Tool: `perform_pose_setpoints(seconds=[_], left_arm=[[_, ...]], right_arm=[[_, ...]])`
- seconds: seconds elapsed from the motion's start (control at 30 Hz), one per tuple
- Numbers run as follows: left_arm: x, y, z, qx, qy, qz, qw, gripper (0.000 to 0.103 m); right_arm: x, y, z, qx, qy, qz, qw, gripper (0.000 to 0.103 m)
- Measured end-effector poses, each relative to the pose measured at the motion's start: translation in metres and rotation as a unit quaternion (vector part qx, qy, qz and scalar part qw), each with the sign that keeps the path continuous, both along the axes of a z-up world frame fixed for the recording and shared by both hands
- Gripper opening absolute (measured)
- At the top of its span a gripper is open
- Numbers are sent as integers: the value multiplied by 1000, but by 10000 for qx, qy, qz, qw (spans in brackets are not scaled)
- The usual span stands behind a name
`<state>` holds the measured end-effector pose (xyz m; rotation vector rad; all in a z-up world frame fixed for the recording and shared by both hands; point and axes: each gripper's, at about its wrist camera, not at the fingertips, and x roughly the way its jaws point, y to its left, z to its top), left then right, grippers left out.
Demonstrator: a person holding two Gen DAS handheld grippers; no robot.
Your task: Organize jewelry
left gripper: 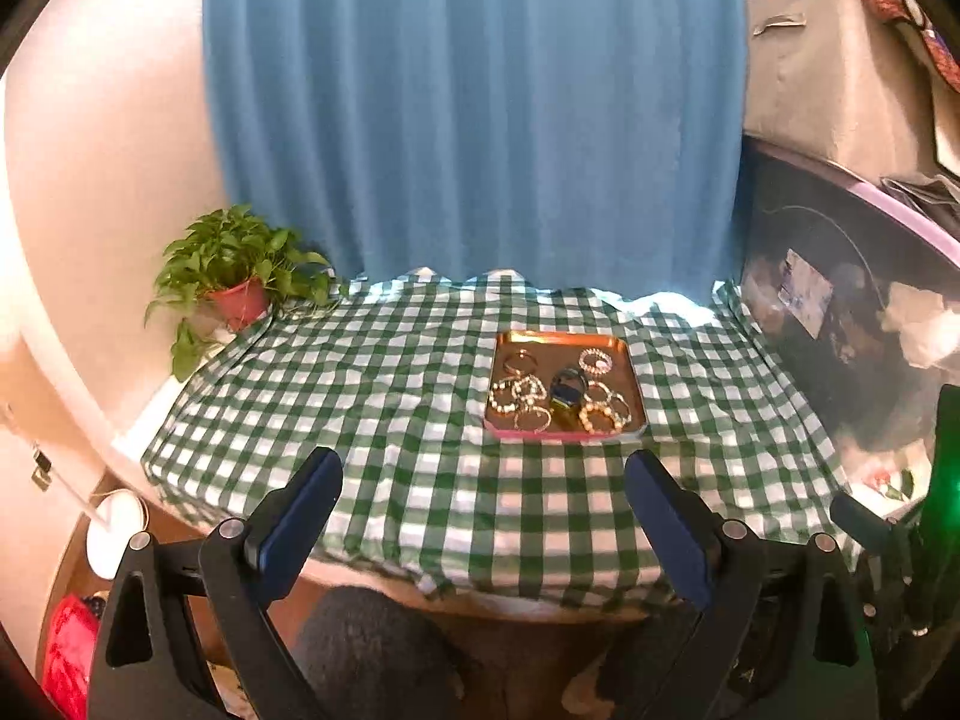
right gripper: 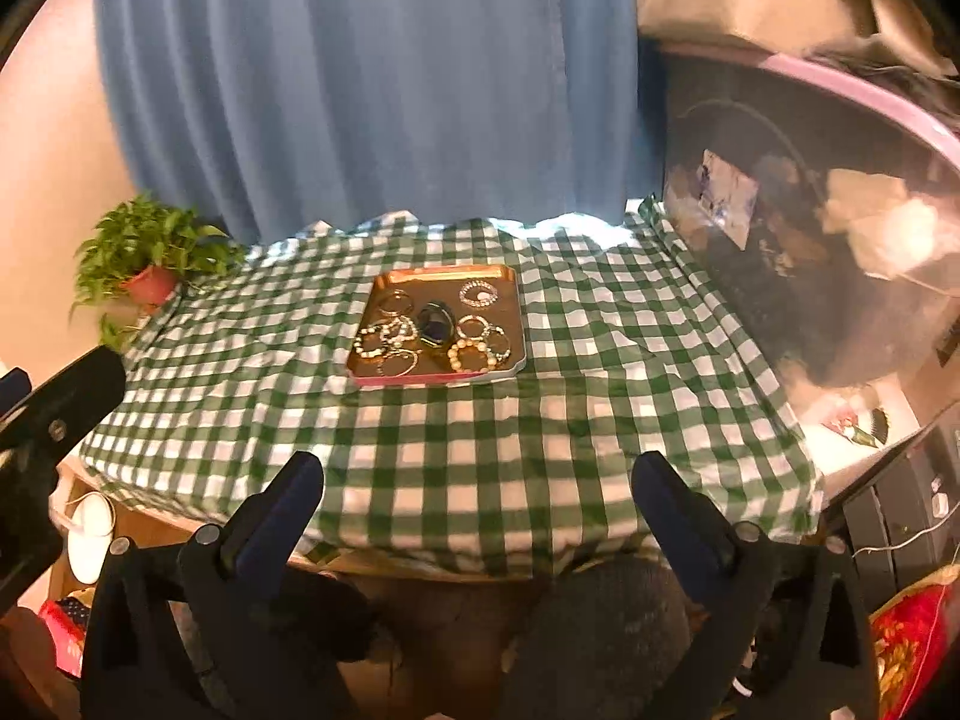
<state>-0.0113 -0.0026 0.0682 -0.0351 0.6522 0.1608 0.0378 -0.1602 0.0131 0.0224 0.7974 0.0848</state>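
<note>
Black left gripper (left gripper: 483, 519) frame, navy-padded jaws, silver screws.

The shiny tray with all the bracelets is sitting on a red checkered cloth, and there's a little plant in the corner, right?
Almost. The cloth is green and white checkered, not red, as the left wrist view shows. The rest holds: the tray with the bracelets sits on it, and the little plant stands at the corner.

Bracelets (right gripper: 474, 354) on tray (right gripper: 444, 273) overlap in heap; count and clasps too small to tell. Dark piece (right gripper: 435, 324) mid-tray unreadable. Tabletop (right gripper: 384, 561) almost wholly hidden under checked cloth (right gripper: 240, 372). Sticker (left gripper: 807, 294) on dark bin (left gripper: 840, 312) blurred. Red bag (left gripper: 69, 654) cut off by left view's edge. White round object (right gripper: 90, 531) partly hidden behind left tool (right gripper: 60, 414).
</note>
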Motion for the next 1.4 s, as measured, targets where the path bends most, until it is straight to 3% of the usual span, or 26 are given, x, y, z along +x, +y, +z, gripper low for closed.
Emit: perform_pose_setpoints(seconds=[0.1, 0.27, 0.43, 0.77, 1.4], left_arm=[[-20, -4, 0, -77, 84, -202, 9997, 95], [-37, -17, -10, 104, 100, -408, 9991, 95], [-34, -13, -21, -276, 353, -548, 9975, 95], [-23, -19, -27, -125, 643, -536, 9964, 95], [-22, -15, -27, 14, 402, -357, 9986, 96]], right_arm=[[-27, -3, 5, 90, 43, -81, 9999, 102], [-54, -6, 8, 58, 146, -201, 9997, 102], [-67, -8, 6, -157, 30, -353, 9992, 102], [-66, 1, 4, -385, -38, -319, 9987, 102], [-59, 6, 0, -301, -240, -300, 9988, 101]])
